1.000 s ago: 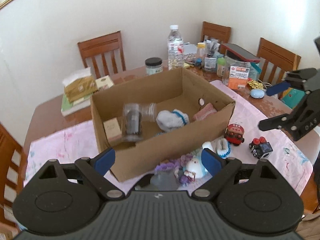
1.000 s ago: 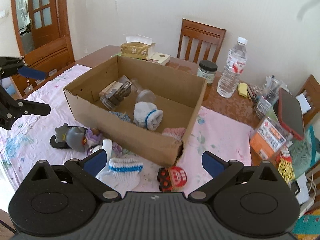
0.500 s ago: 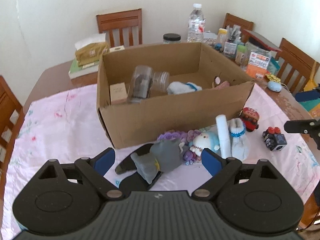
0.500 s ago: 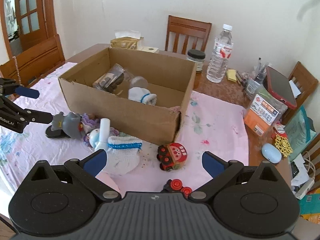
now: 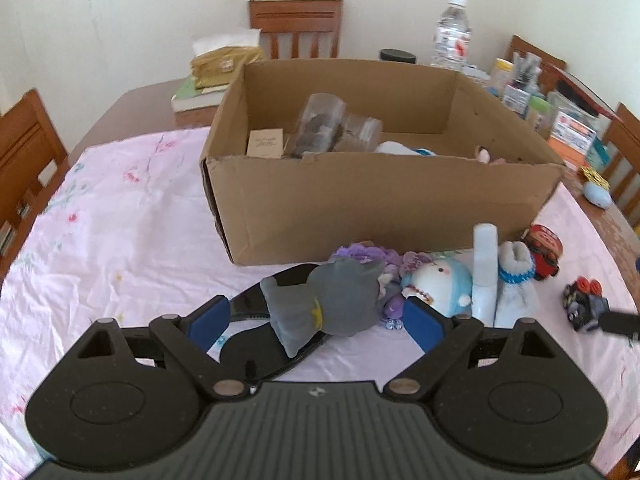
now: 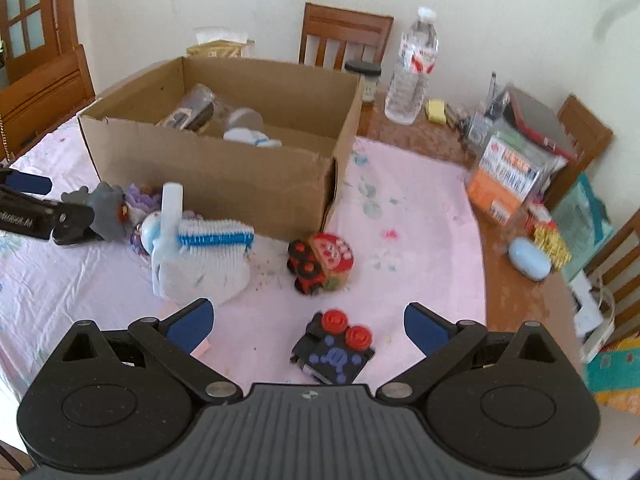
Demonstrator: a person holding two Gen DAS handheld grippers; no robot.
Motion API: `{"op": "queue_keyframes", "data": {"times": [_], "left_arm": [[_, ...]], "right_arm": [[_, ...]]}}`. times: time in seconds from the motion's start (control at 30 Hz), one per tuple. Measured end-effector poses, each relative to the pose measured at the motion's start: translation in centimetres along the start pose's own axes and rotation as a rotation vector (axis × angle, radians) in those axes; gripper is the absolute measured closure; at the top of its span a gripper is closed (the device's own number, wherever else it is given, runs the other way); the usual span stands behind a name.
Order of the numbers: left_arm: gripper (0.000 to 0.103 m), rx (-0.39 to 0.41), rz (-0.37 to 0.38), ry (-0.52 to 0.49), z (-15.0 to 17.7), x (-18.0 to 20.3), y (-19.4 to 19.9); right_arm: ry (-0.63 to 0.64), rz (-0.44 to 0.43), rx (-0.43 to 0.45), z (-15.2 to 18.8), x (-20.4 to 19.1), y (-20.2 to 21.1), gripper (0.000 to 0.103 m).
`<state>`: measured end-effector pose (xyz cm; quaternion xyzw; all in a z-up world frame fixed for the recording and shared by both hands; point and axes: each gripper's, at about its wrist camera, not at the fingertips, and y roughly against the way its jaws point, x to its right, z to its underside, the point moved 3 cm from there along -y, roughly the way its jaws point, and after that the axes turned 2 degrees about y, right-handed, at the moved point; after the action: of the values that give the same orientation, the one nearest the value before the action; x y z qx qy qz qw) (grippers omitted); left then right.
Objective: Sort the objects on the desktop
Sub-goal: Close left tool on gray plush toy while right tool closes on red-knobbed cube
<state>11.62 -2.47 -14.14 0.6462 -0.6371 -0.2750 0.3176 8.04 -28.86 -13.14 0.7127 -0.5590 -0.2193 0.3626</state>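
Both grippers dropped lower; cardboard box (image 5: pixel 384 208) walls off toys.

A home dining room: a wooden dining table (image 6: pixel 424 136) under a pink floral tablecloth (image 5: pixel 120 208); matching slat-backed wooden chairs (image 5: pixel 296 28) round it; a panelled wooden door (image 6: pixel 28 16); toys and household clutter.

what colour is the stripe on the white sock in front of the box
Blue, a band just below the cuff of the sock. The right wrist view shows it best.
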Motion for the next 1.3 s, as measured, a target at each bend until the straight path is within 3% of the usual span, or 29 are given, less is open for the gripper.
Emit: {"op": "queue_keyframes", "data": {"times": [0.47, 0.87, 1.07, 1.3], "left_arm": [[0.011, 0.004, -0.083, 0.092, 0.3, 1.1, -2.5], [0.017, -0.008, -0.073, 0.122, 0.2, 0.4, -3.6], [0.028, -0.015, -0.058, 0.128, 0.1, 0.4, -3.9], [0.028, -0.012, -0.061, 0.108, 0.0, 0.6, -3.9]], "right_arm": [[-0.133, 0.022, -0.051, 2.1, 1.2, -2.4, 0.0], [-0.167, 0.041, -0.09, 2.4, 1.1, -4.3, 0.002], [-0.205, 0.059, -0.111, 2.3, 1.3, -5.2, 0.017], [-0.274, 0.078, -0.146, 2.6, 1.4, -5.7, 0.023]]}}
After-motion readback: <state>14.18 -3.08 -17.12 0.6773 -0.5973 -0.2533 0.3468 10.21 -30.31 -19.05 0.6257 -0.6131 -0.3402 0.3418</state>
